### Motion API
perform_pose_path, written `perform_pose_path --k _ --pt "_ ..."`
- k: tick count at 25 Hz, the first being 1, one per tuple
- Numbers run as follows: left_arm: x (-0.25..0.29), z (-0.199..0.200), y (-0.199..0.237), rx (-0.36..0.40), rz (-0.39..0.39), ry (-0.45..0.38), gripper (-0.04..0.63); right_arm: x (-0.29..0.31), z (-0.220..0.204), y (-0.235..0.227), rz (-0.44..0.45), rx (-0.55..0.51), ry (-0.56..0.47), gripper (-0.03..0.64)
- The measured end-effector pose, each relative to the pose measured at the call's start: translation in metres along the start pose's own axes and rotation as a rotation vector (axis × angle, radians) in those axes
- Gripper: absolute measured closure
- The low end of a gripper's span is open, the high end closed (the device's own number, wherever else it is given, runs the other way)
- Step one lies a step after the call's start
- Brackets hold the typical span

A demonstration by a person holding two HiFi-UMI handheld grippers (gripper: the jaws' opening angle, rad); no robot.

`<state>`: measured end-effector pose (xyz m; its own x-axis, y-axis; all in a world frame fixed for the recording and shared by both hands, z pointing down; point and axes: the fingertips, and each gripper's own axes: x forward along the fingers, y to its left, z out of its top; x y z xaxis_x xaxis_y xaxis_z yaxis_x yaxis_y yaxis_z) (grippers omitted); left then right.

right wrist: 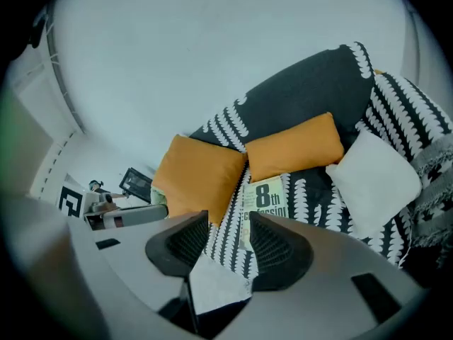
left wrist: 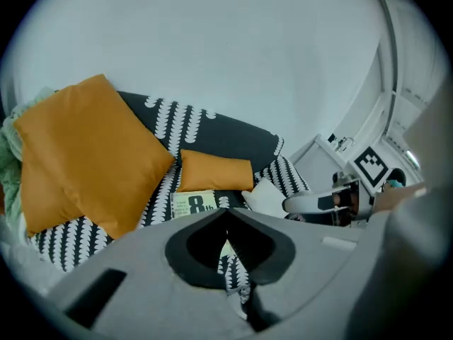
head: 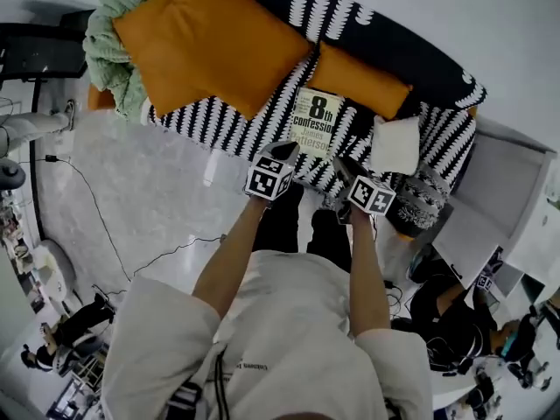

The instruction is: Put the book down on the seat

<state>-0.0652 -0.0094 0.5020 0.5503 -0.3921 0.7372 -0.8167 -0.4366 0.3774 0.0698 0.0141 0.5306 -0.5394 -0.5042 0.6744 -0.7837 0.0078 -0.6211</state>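
The left gripper (head: 287,152) has its jaws drawn together, tips meeting and nothing between them; through the small gap behind the tips only the patterned cover shows. It sits low over the front of the seat, its tips just at the near edge of the book (head: 317,121), though I cannot tell whether they touch it. The right gripper (head: 344,168) has its jaws apart and empty, with the seat and the book's edge visible between the pads, and it hovers just beside the book's near right corner.

The book lies flat and cover up on the sofa seat (head: 219,125), free of both grippers. The small orange cushion (head: 359,81) lies along its far edge, the large orange cushion (head: 206,38) leans close on its left, and the white cushion (head: 394,144) rests near its right side. A strip of bare seat runs from the book to the sofa's front edge. Beyond that edge the pale floor (head: 149,199) lies open to the left.
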Motion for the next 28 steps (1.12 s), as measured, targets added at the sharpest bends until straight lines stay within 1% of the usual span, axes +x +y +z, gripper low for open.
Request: perform_pose_path --k 2,5,7,9,11,15,18,20,23,26,28 --pt "-0.010 0.000 -0.009 -0.001 0.030 -0.034 0.588 -0.008 0.000 0.010 0.037 -0.069 0.012 0.434" --pt "-0.031 0.017 -0.025 -0.009 0.084 -0.092 0.588 -0.026 0.020 0.031 0.083 -0.174 0.014 0.434" --pt "-0.051 0.020 -0.043 -0.014 0.114 -0.118 0.588 -0.048 0.025 0.046 0.100 -0.196 -0.002 0.434" --pt "-0.066 0.012 -0.061 -0.028 0.148 -0.145 0.588 -0.070 0.022 0.058 0.113 -0.210 -0.032 0.434" --pt "-0.073 0.002 -0.078 -0.040 0.178 -0.168 0.588 -0.088 0.016 0.063 0.121 -0.245 -0.053 0.435" --pt "-0.089 -0.014 -0.111 -0.027 0.231 -0.187 0.588 -0.116 0.003 0.069 0.126 -0.409 -0.030 0.436" --pt "-0.103 -0.017 -0.135 -0.054 0.258 -0.244 0.588 -0.138 0.001 0.076 0.146 -0.547 -0.041 0.436" --pt "-0.107 -0.022 -0.154 -0.051 0.259 -0.269 0.588 -0.150 -0.004 0.077 0.161 -0.621 -0.035 0.436" --pt "-0.107 -0.035 -0.173 -0.014 0.266 -0.263 0.588 -0.166 -0.011 0.074 0.178 -0.640 -0.043 0.440" --pt "-0.116 -0.045 -0.185 -0.046 0.299 -0.285 0.588 -0.177 -0.020 0.069 0.172 -0.676 -0.039 0.470" --pt "-0.120 -0.052 -0.193 -0.064 0.318 -0.298 0.588 -0.180 -0.025 0.067 0.170 -0.710 -0.033 0.472"
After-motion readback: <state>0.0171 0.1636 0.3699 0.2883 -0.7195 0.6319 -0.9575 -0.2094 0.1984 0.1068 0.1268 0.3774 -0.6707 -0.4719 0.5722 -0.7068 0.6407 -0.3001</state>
